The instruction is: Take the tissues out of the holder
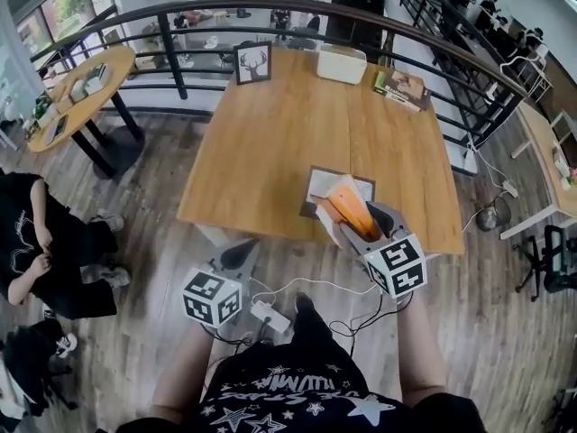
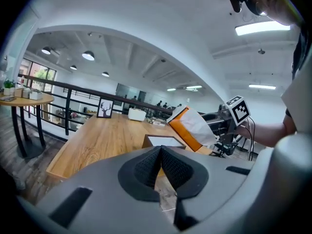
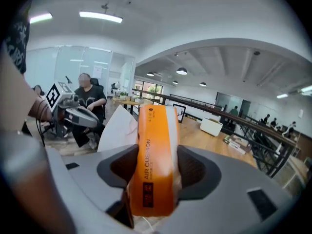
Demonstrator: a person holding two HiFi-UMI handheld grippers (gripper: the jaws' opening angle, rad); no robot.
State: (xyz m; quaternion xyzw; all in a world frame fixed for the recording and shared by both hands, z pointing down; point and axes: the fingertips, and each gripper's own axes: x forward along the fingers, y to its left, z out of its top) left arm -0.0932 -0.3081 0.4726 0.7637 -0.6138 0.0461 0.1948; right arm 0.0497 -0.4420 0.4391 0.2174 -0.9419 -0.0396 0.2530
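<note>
Orange tissue pack up in the right gripper!
Jaws clamp its sides: orange wrapper, white stripe, white sheet poking out, raised near the holder. Left gripper pinched shut, empty.

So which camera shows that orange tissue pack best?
The right gripper view: the orange tissue pack fills the middle between the jaws, print readable. Head view: small, from above. Left gripper view: farther off, side-on.
</note>
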